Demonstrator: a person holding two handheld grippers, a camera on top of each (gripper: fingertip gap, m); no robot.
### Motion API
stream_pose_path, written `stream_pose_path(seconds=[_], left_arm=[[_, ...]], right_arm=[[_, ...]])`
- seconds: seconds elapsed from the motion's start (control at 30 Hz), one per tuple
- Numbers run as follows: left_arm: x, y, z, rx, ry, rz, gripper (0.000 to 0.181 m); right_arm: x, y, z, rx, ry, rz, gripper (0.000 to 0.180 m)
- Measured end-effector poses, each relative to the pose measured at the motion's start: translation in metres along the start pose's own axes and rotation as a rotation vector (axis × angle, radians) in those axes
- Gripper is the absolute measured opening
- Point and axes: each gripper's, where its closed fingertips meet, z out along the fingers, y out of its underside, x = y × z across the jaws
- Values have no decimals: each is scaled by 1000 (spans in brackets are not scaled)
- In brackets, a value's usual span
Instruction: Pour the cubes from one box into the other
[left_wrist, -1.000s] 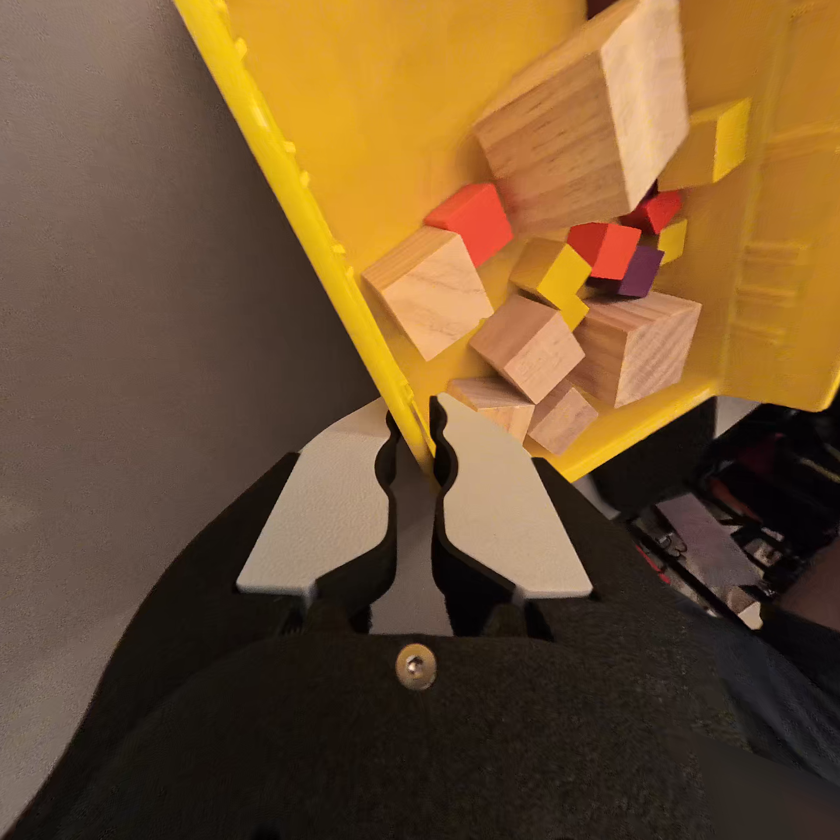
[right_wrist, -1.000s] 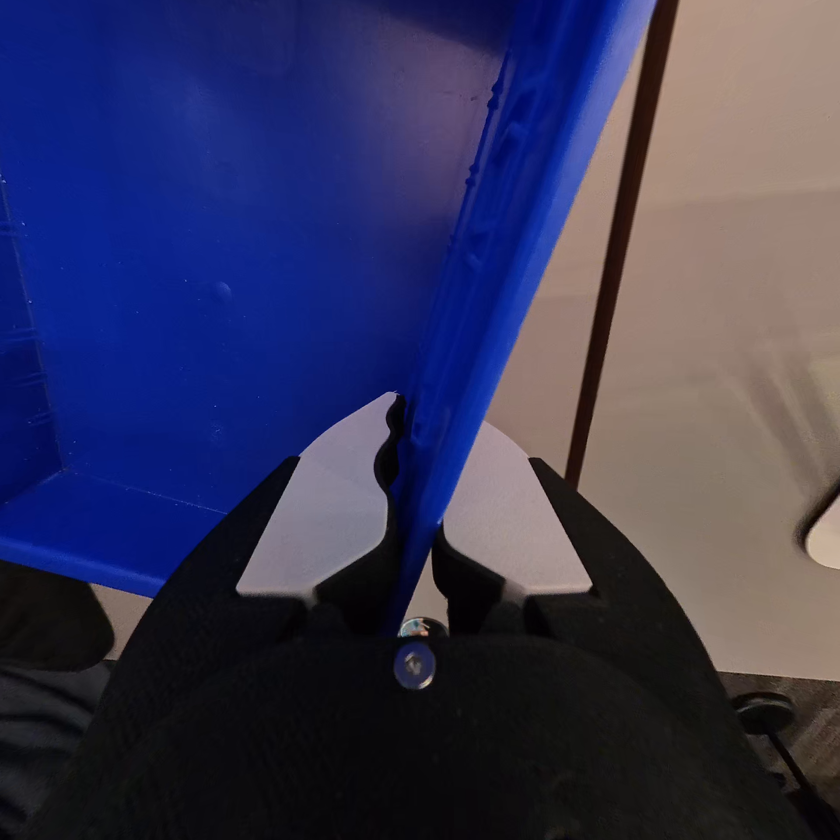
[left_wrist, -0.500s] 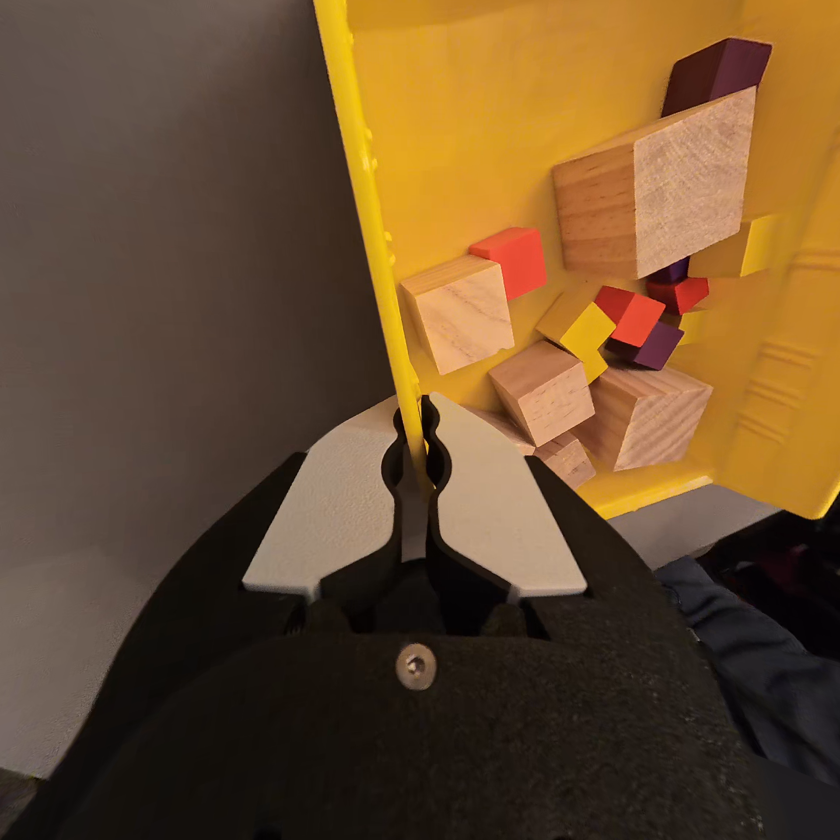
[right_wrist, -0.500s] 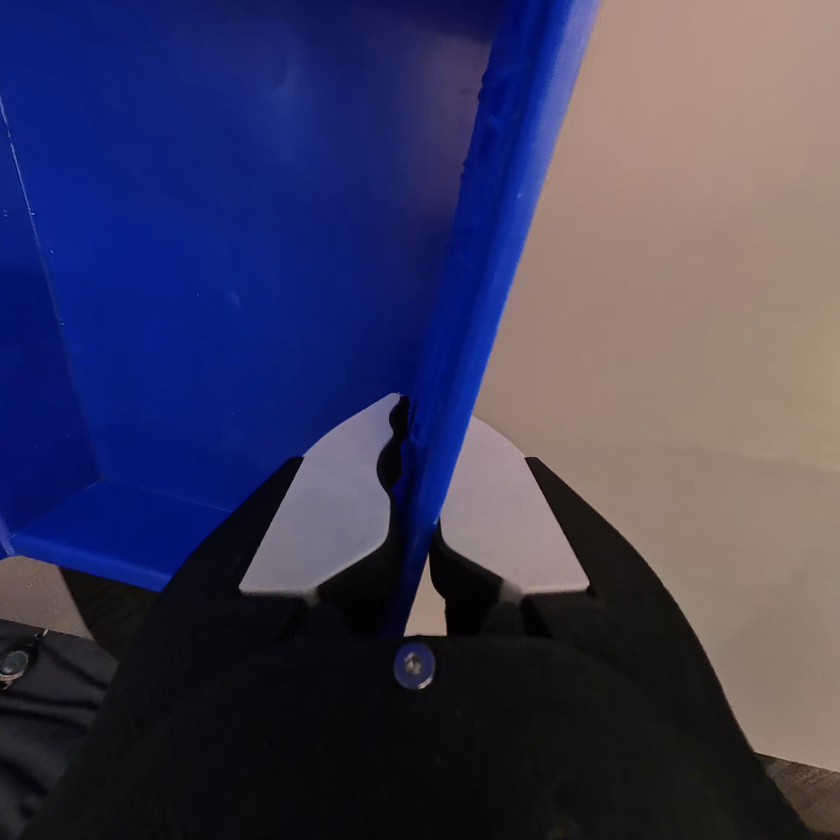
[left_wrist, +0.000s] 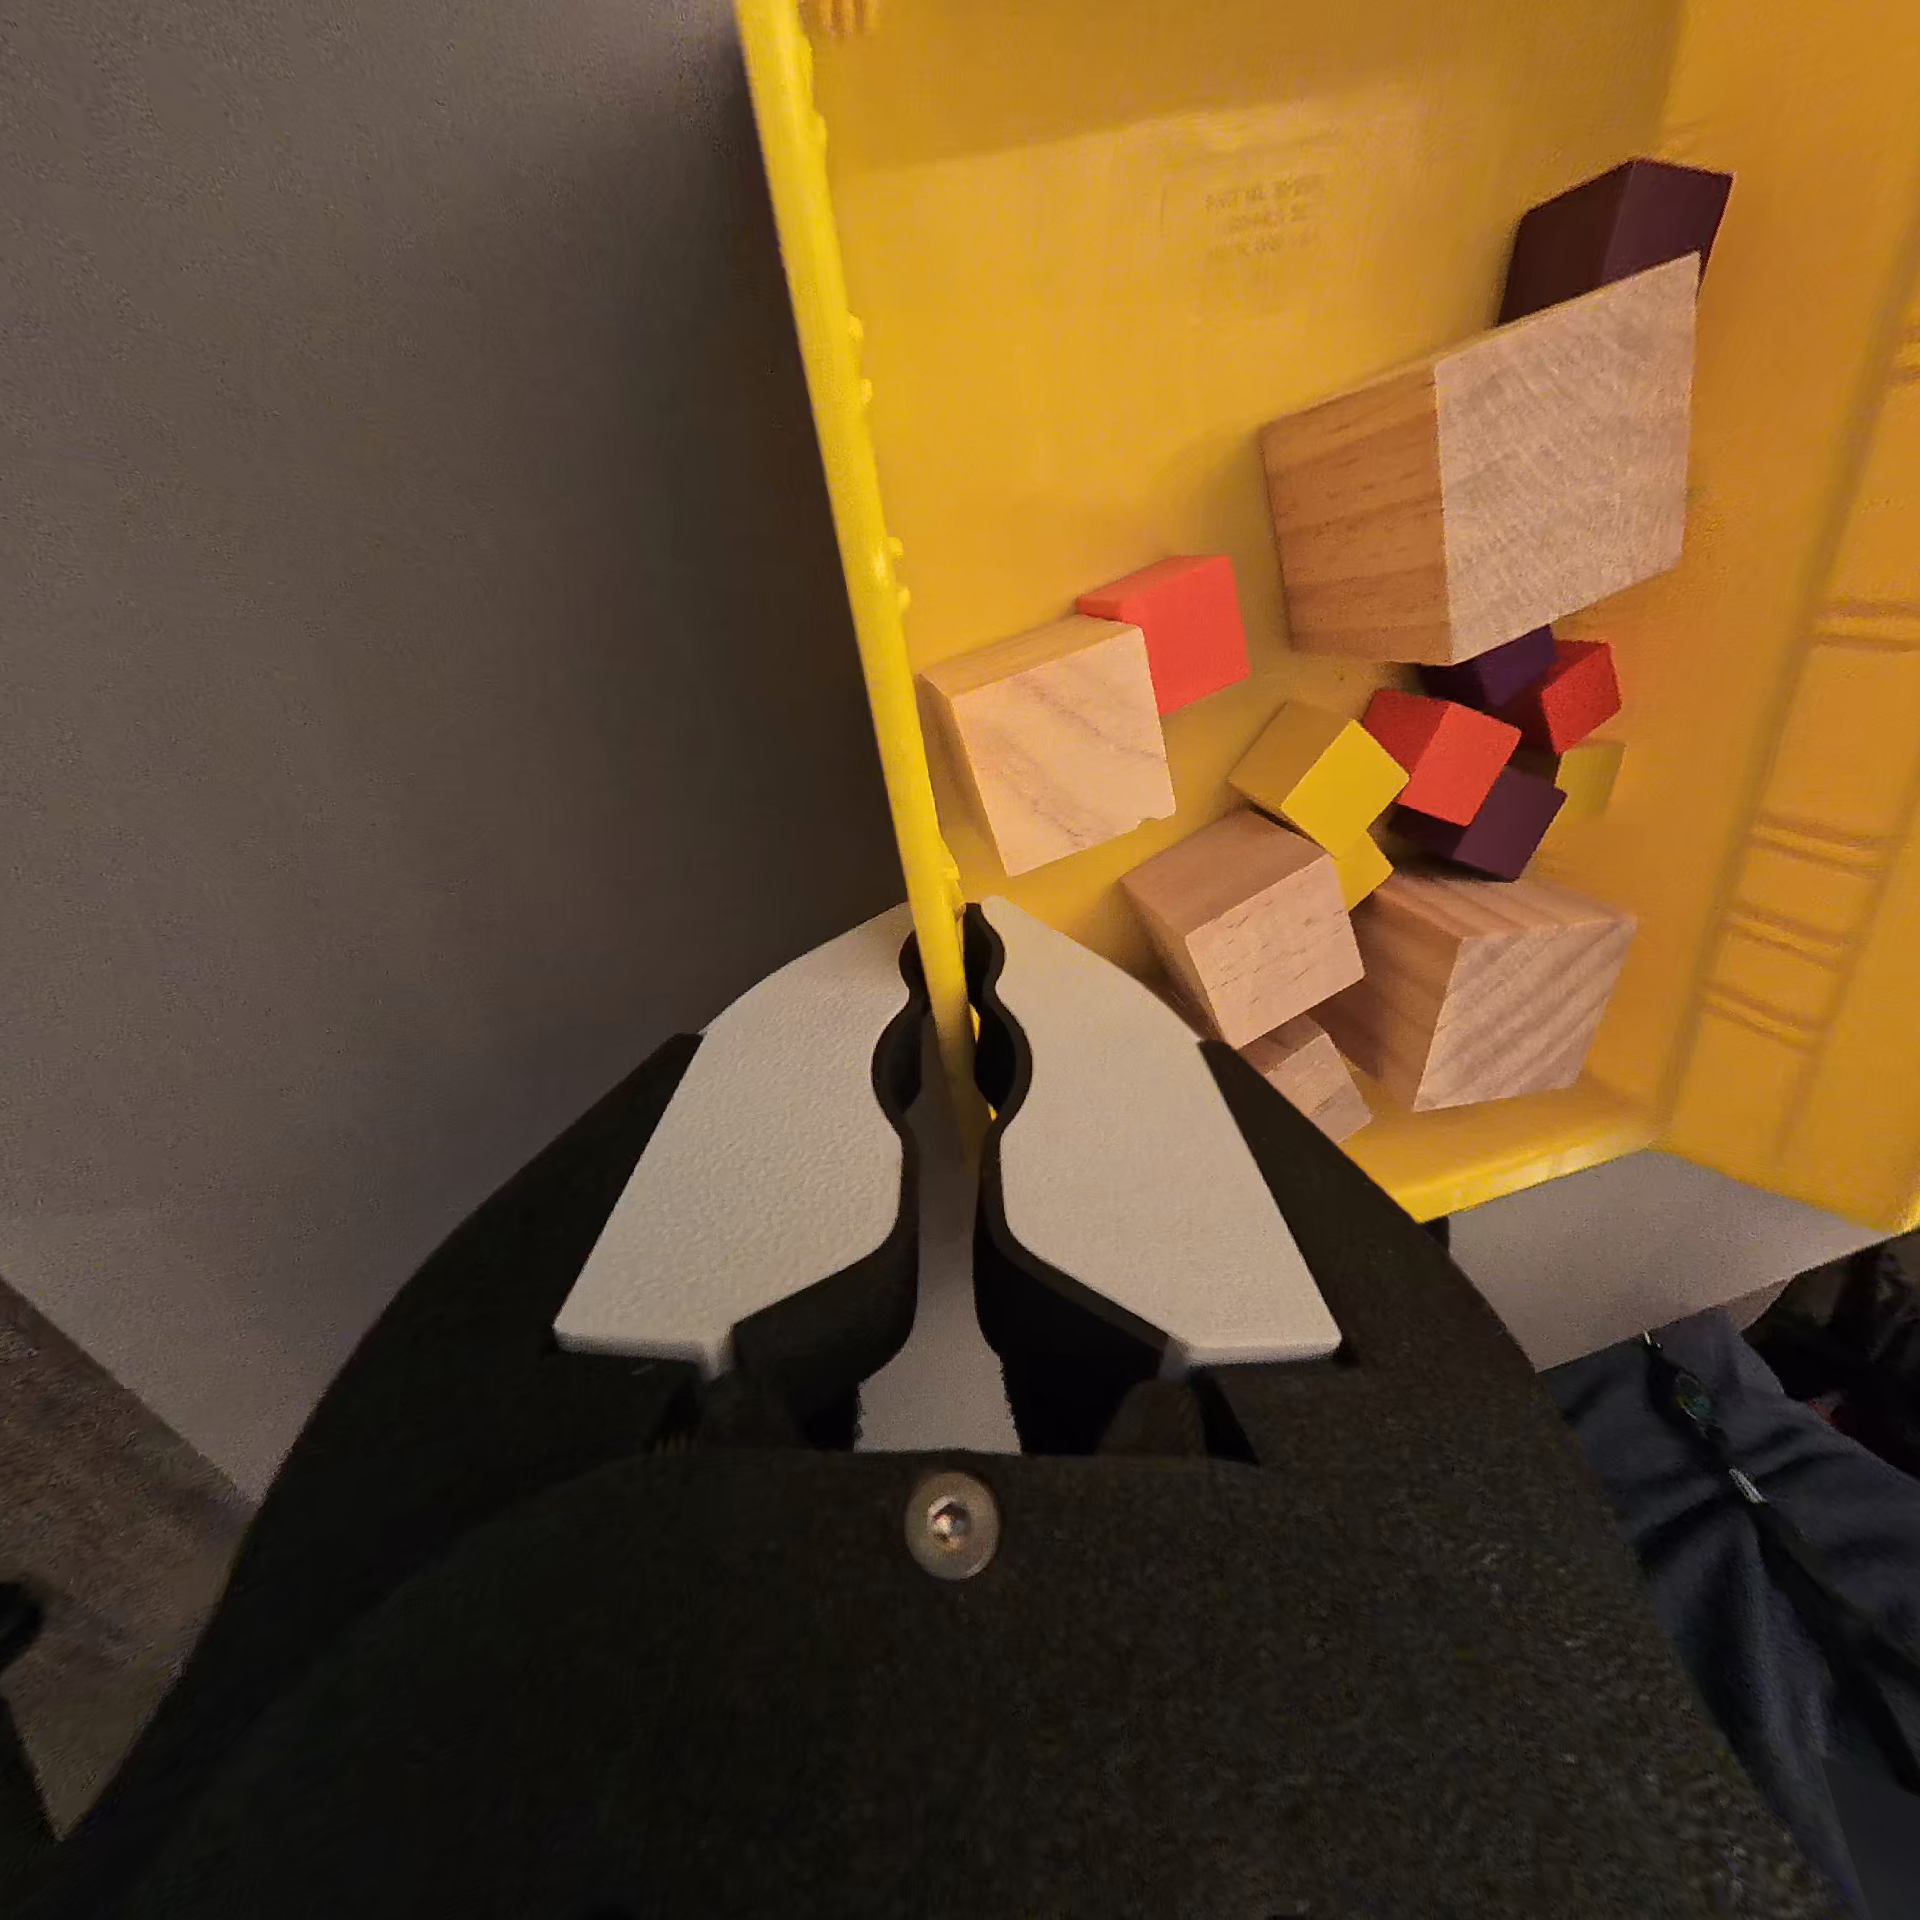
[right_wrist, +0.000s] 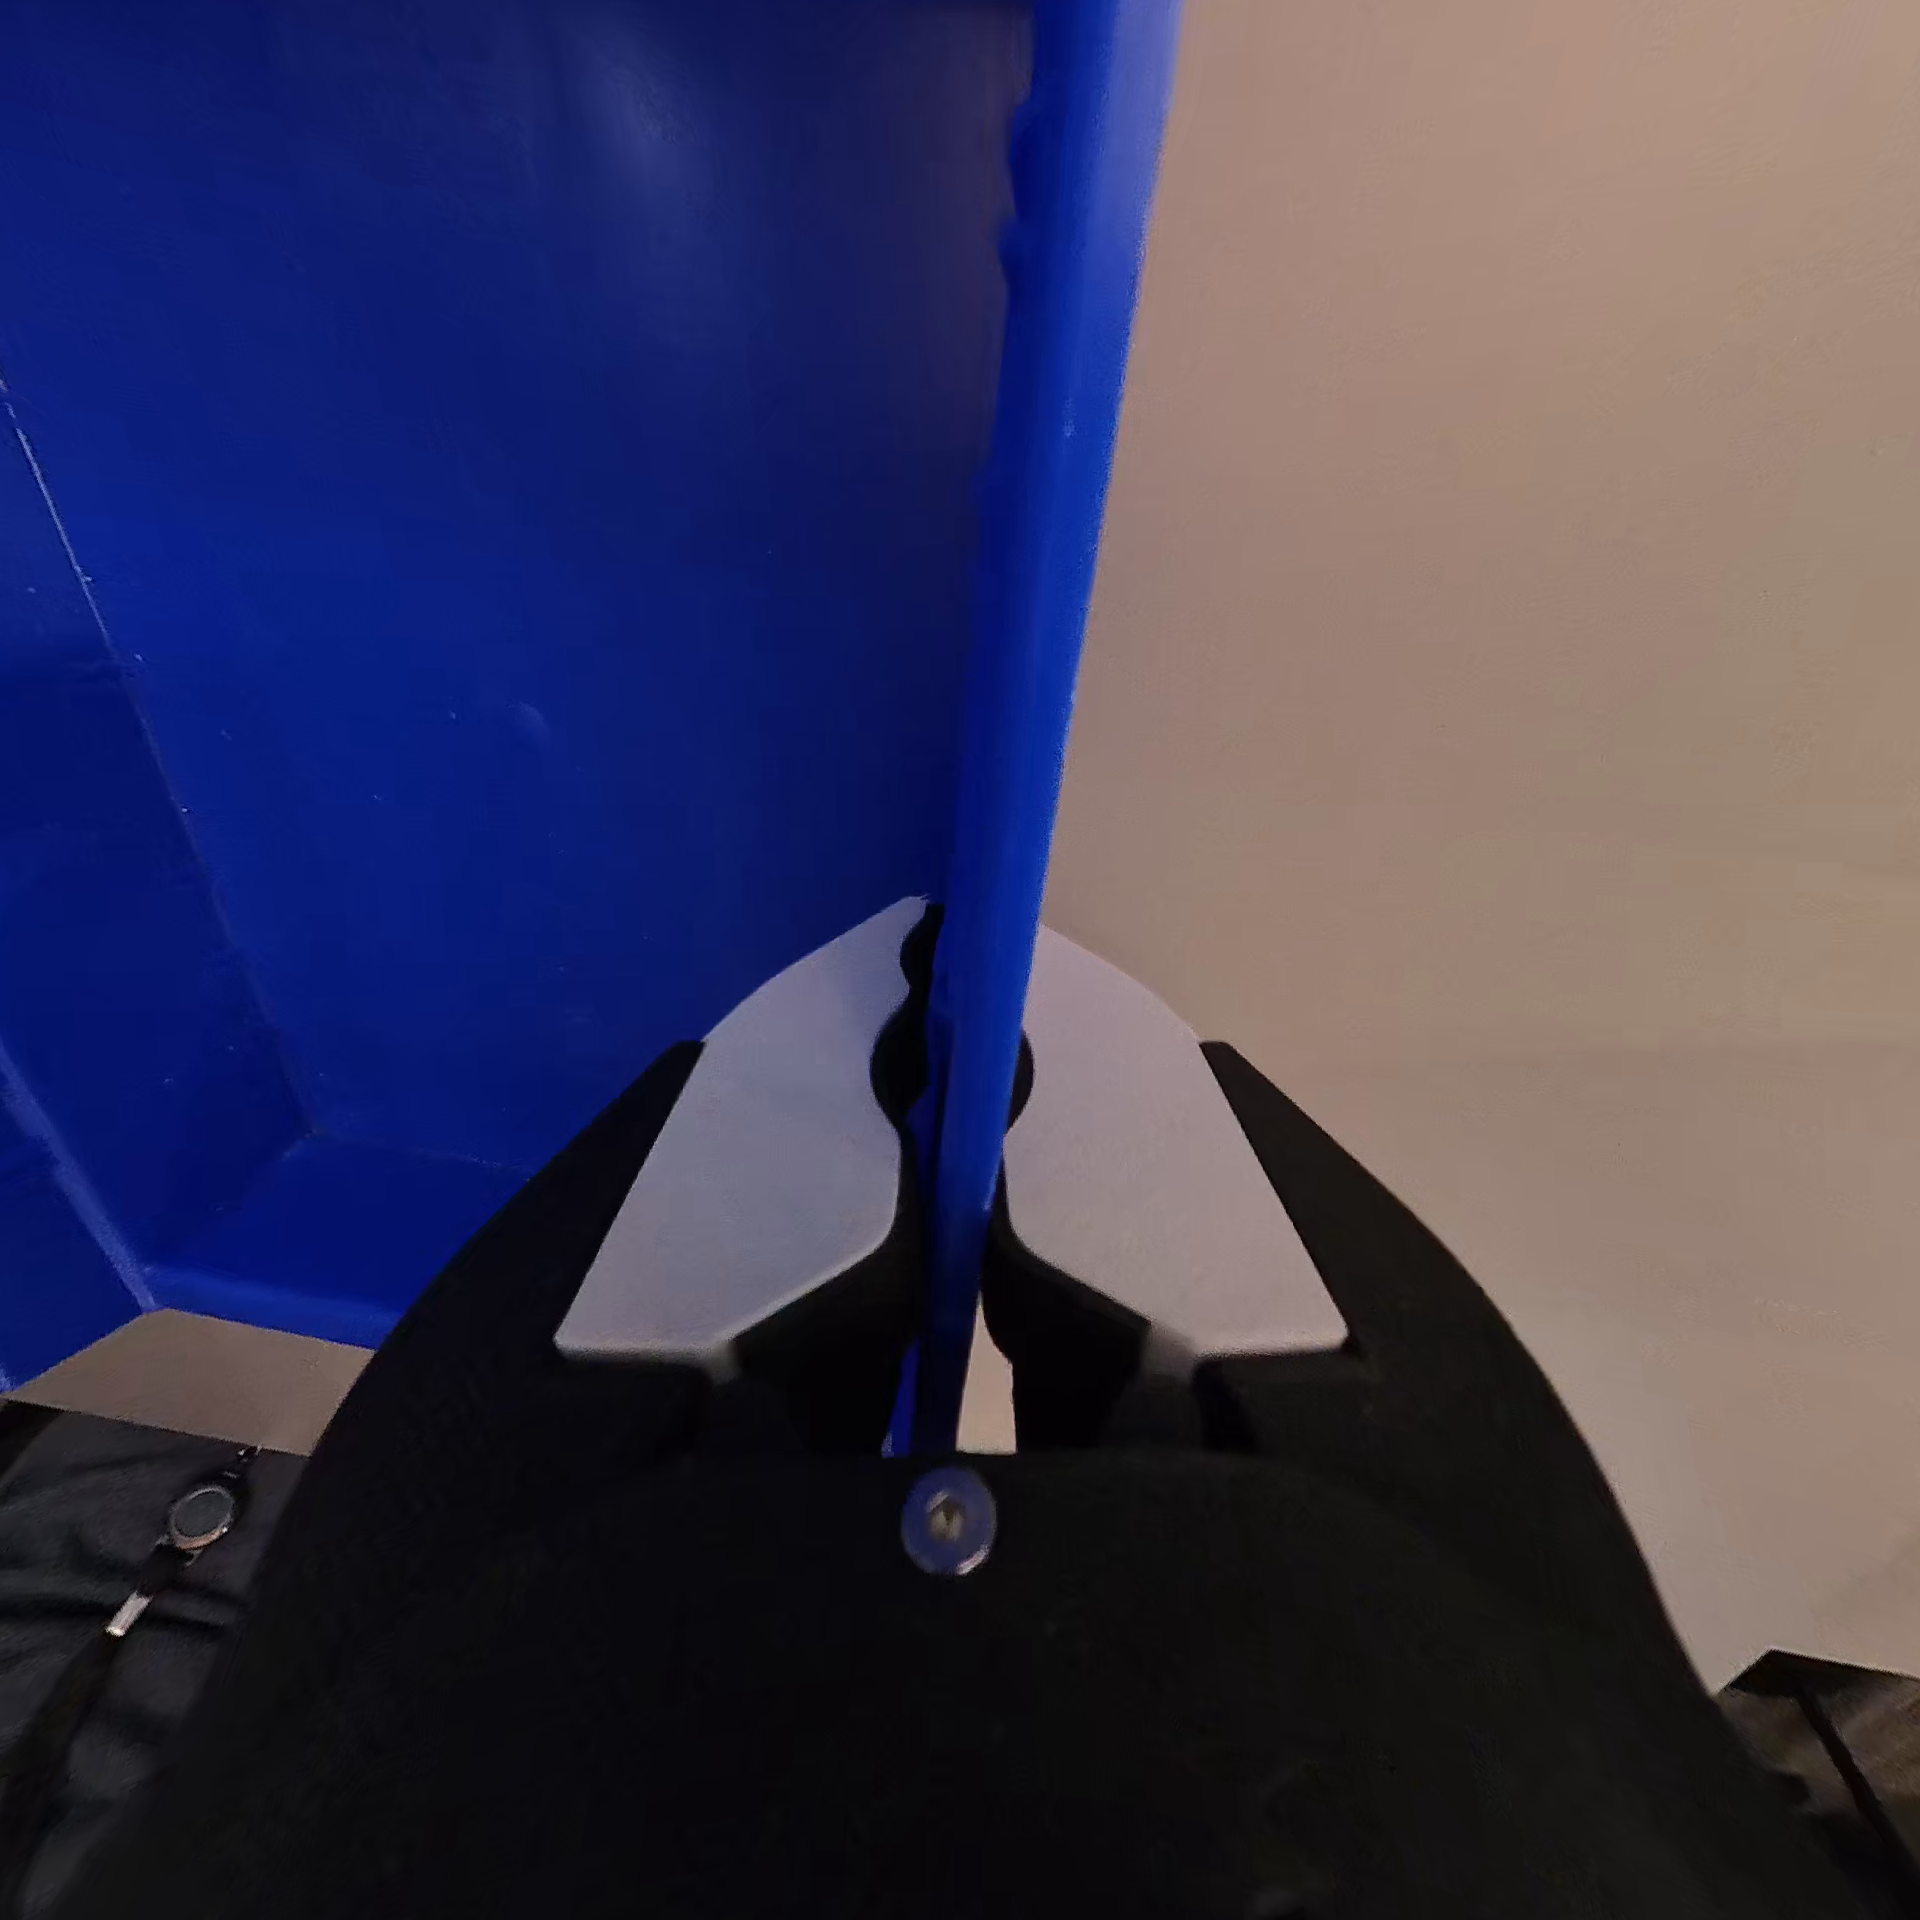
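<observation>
In the left wrist view my left gripper (left_wrist: 943, 935) is shut on the left wall of a yellow box (left_wrist: 1039, 312). The box holds several cubes: a large plain wooden cube (left_wrist: 1475, 488), smaller wooden cubes (left_wrist: 1049, 758), and small red (left_wrist: 1184, 623), yellow (left_wrist: 1320, 779) and purple (left_wrist: 1507, 821) cubes, gathered toward its near right corner. In the right wrist view my right gripper (right_wrist: 971, 925) is shut on the right wall of a blue box (right_wrist: 520, 520). The part of the blue box that shows holds nothing.
A grey tabletop (left_wrist: 364, 623) lies left of the yellow box, with its edge and carpet at the lower left. A pale tabletop (right_wrist: 1507, 727) lies right of the blue box. Dark clothing (left_wrist: 1766, 1507) and a small round metal object (right_wrist: 203, 1543) show below the boxes.
The yellow box has turned in the left wrist view from tilted to nearly straight, and the cubes have shifted slightly. The blue box has straightened too; the dark line on the table has left the view.
</observation>
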Motion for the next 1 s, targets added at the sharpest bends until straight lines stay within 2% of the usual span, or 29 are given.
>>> stream_pose_path(seconds=[0.57,1.0], left_arm=[[-30,10,-9,29,-4,-5,5],[-27,12,-9,77,-22,-28,7]], right_arm=[[-16,-21,3,-6,-12,26,6],[-16,-23,1,21,-10,-3,6]])
